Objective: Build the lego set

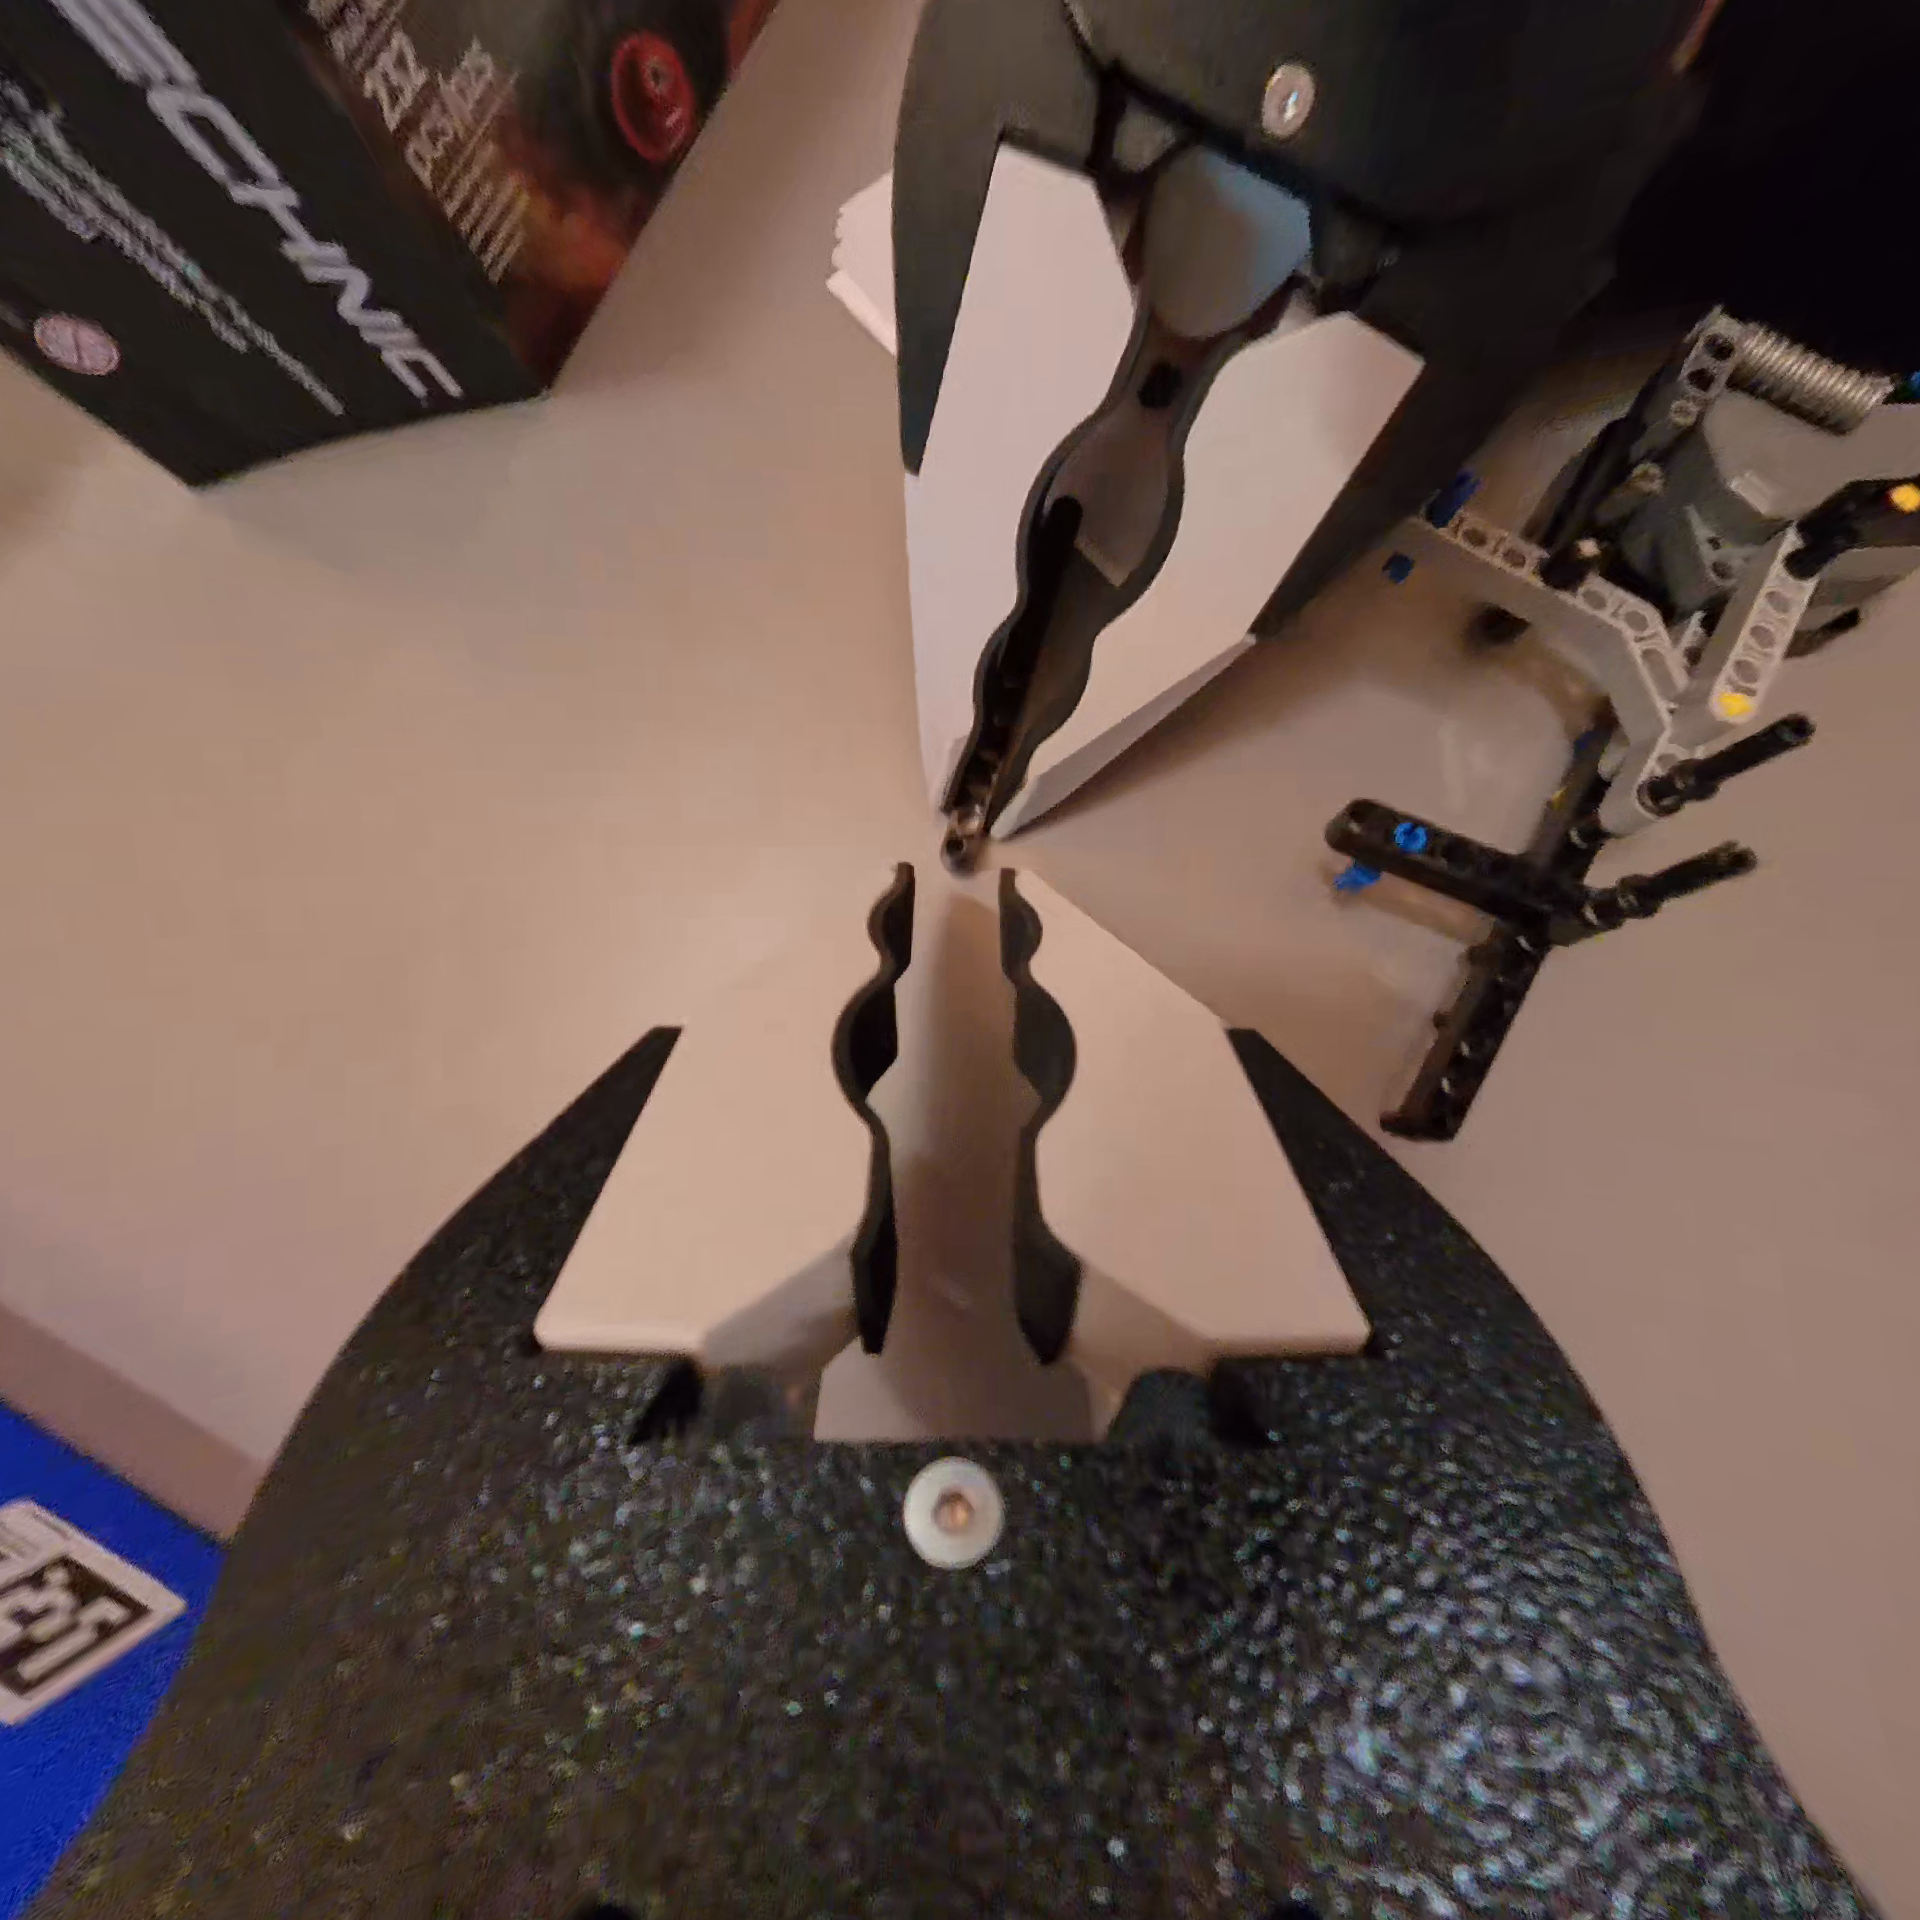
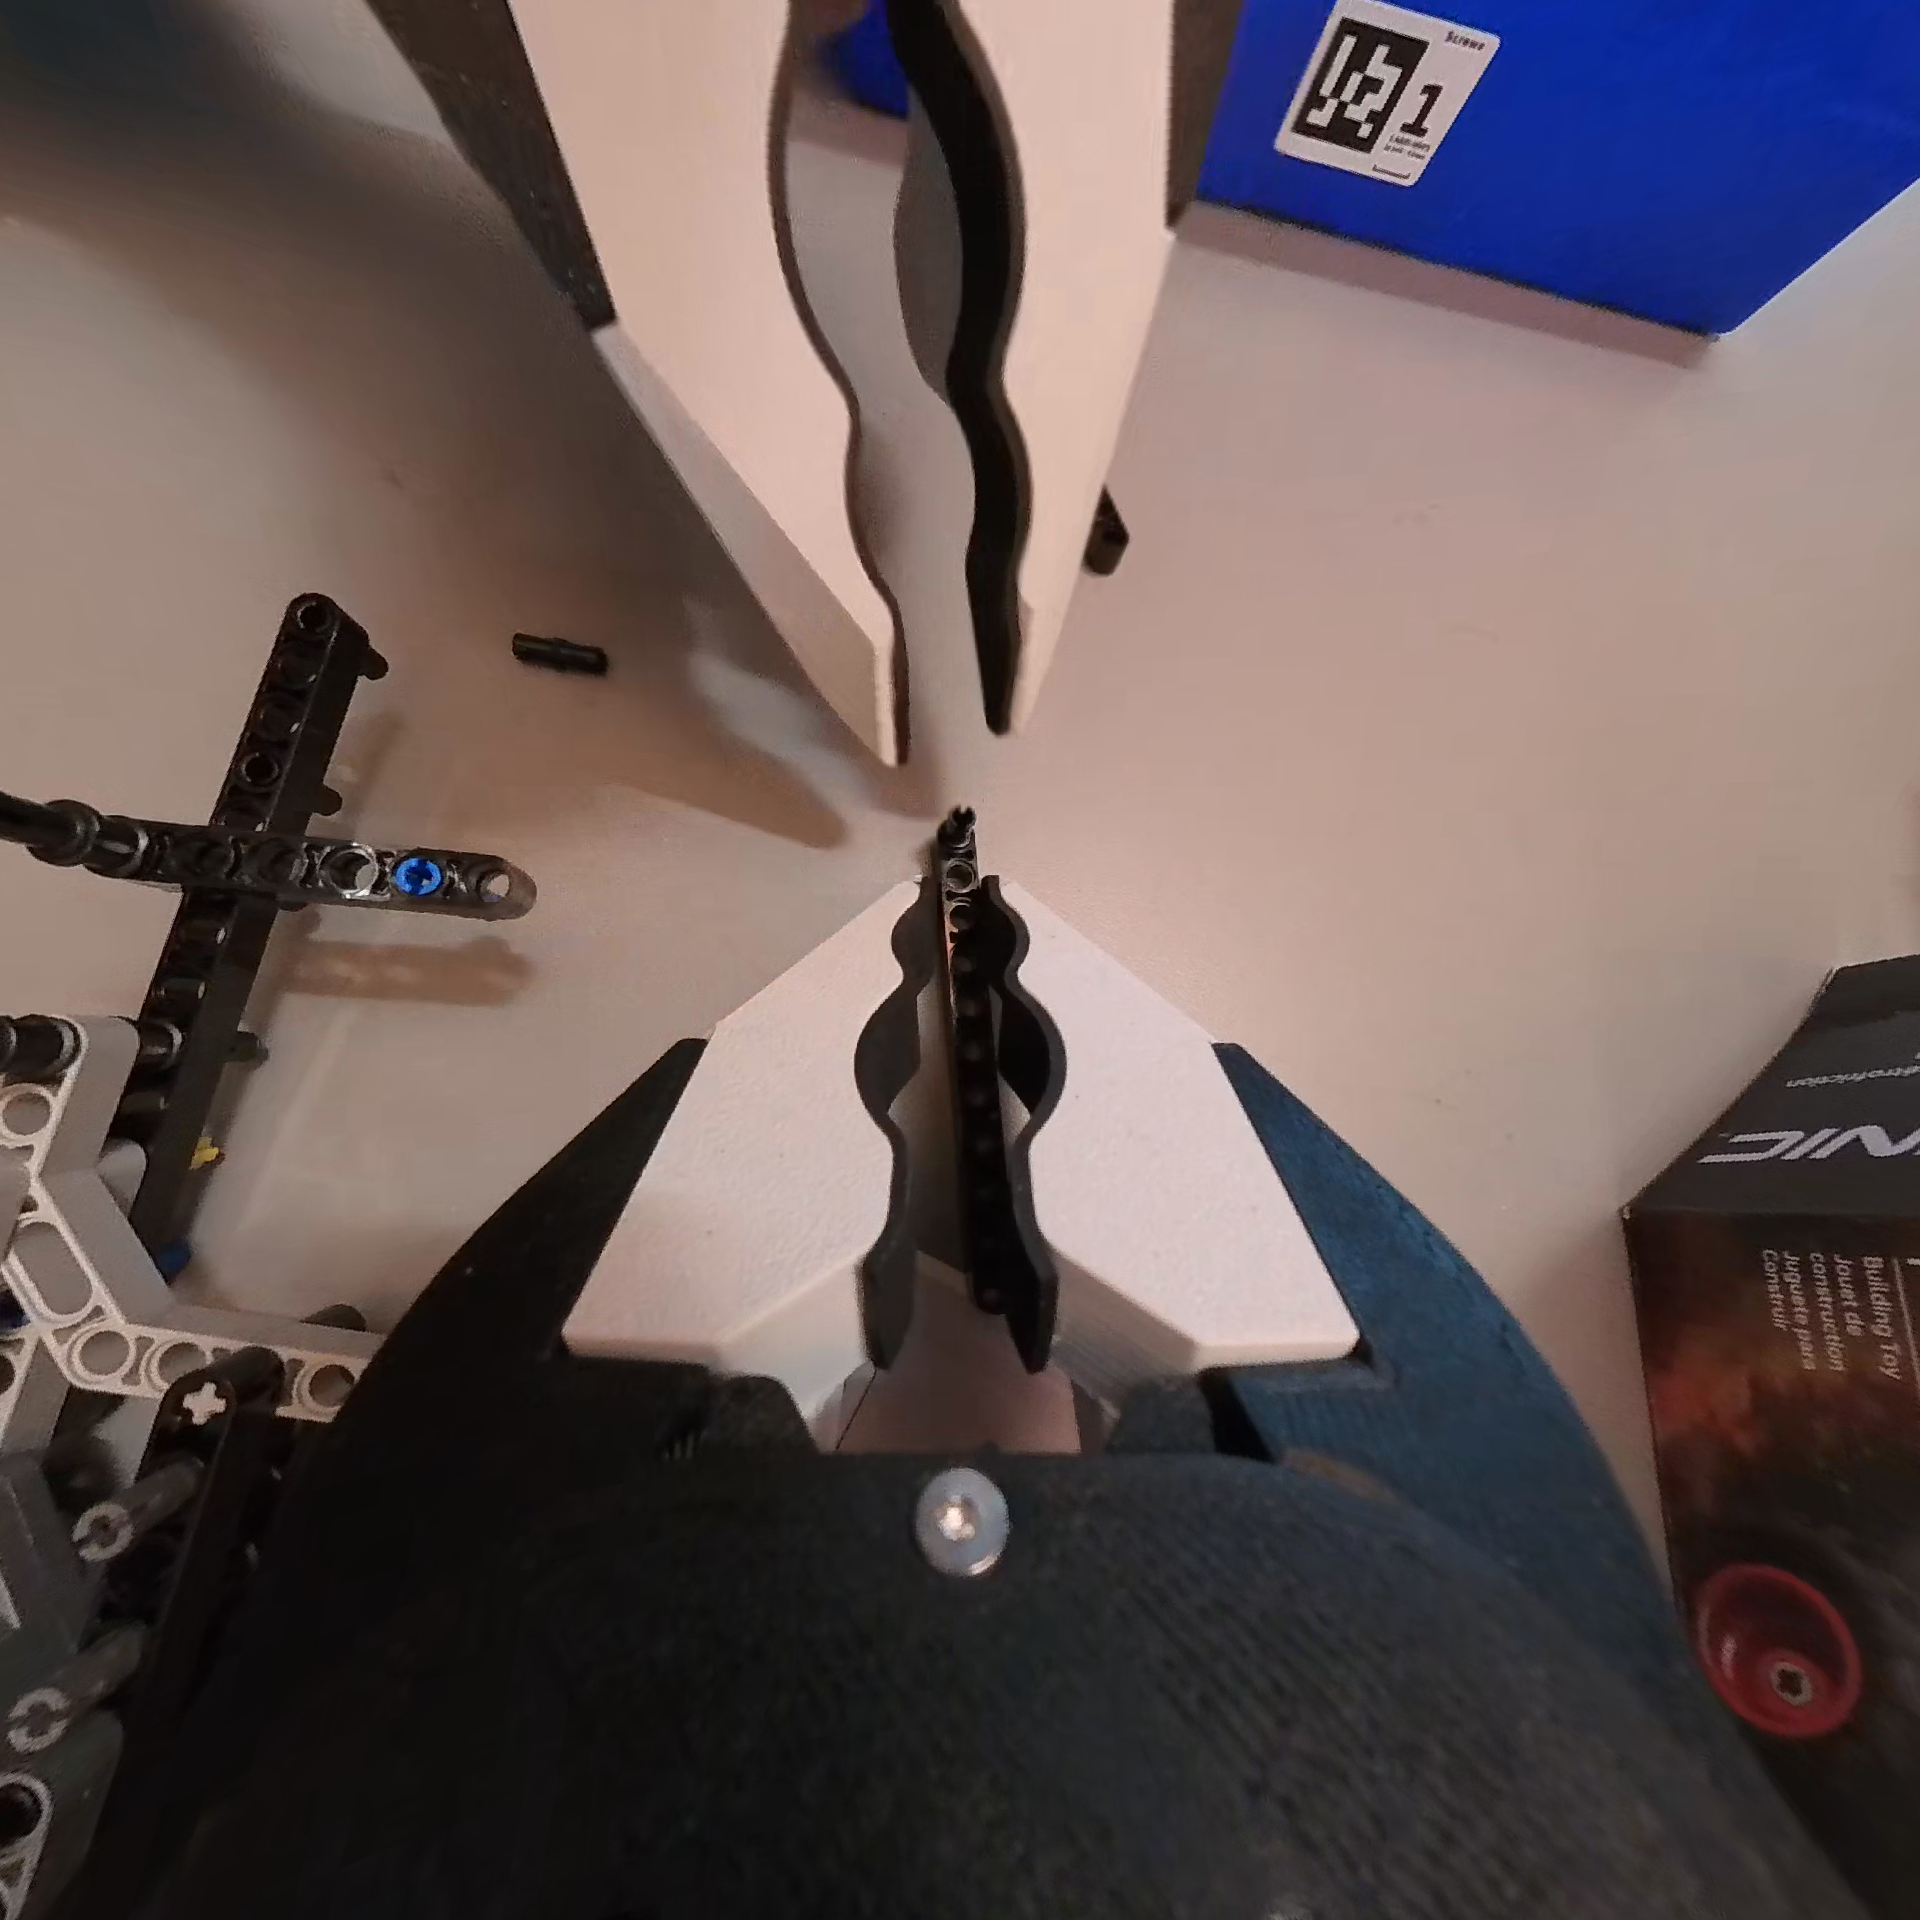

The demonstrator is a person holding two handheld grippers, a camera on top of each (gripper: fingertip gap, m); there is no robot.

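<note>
Holding a black beam [image 2: 971, 1091] clenched, the right gripper [image 2: 961, 894] should keep it steady while the released left gripper [image 1: 956, 883] closes squarely on the pin [image 1: 958, 850] at its tip.

I see a pale table [image 1: 416, 831] under everything. At its far left in my left wrist view stands a dark printed box [image 1: 260, 208]. At near left lies a blue box [image 1: 62, 1662] with a white marker sticker [image 1: 62, 1631] on it.
</note>
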